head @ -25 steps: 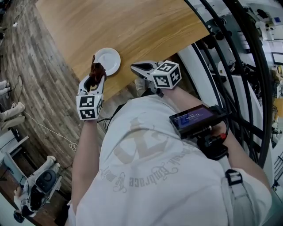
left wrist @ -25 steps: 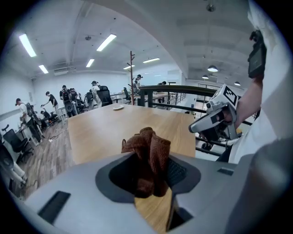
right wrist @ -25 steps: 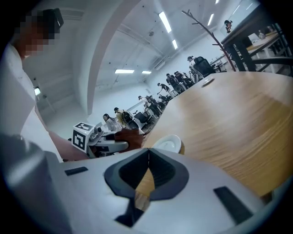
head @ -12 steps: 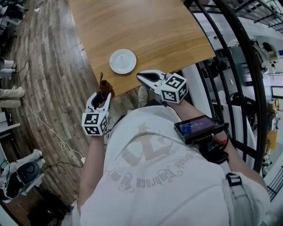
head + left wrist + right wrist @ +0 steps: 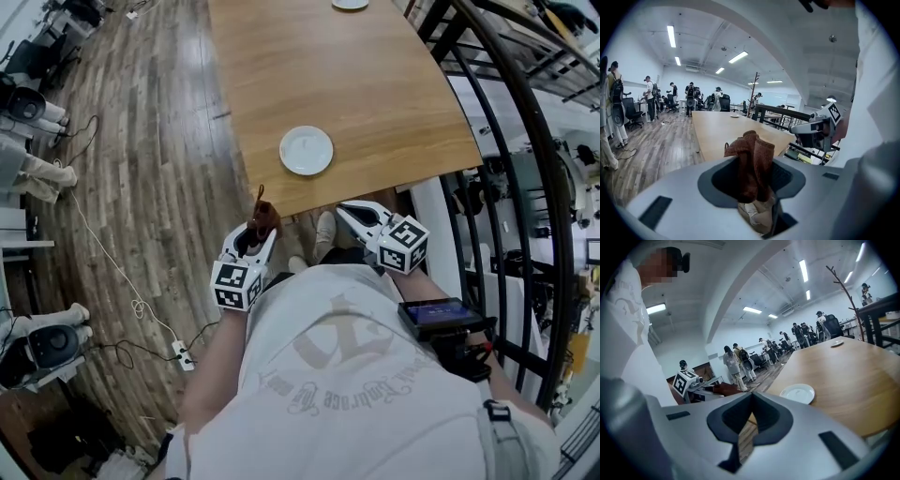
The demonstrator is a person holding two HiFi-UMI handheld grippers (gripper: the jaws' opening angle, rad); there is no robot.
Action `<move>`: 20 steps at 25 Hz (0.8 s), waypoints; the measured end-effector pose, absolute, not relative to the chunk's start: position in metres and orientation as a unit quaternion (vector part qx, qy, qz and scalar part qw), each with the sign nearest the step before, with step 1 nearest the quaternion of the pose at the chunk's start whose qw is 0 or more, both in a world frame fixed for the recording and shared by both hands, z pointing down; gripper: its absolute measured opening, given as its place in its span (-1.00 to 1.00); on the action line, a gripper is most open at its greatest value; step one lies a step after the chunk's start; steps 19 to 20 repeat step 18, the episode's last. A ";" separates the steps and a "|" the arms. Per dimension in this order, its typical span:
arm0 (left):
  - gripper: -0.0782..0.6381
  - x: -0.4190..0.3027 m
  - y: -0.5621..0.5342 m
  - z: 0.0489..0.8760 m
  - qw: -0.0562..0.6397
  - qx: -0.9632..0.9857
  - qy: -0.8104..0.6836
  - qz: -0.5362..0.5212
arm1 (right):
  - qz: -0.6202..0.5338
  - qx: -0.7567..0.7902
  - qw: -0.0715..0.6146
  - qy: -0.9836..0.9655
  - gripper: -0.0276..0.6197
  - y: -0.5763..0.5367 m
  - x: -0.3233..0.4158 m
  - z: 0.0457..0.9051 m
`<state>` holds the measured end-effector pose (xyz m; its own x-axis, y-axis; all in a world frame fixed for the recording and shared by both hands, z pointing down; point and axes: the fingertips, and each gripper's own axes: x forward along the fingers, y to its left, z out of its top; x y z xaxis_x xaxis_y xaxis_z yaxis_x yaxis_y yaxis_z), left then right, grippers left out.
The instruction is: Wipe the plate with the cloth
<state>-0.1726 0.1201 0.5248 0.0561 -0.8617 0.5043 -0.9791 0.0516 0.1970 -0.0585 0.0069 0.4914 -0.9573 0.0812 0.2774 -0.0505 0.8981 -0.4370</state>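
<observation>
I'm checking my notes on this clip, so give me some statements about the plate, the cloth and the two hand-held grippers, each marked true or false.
1. The left hand-held gripper is shut on the brown cloth. True.
2. The cloth is lying on the white plate. False: the plate lies bare on the wooden table, and the cloth is held off the table's near edge.
3. The right hand-held gripper grips the plate. False: its jaws are together with nothing between them, apart from the plate.
4. A second plate sits at the table's far end. True.
</observation>
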 end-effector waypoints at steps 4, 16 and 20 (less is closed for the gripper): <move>-0.31 -0.172 0.124 0.527 0.256 0.690 -0.667 0.117 | 0.224 0.004 0.142 -0.964 -0.88 0.012 -0.061 0.492; -0.31 -0.173 0.120 0.535 0.248 0.706 -0.652 0.121 | 0.212 0.013 0.139 -0.967 -0.88 0.012 -0.068 0.495; -0.31 -0.172 0.113 0.543 0.247 0.707 -0.651 0.121 | 0.212 0.014 0.140 -0.967 -0.88 0.005 -0.067 0.504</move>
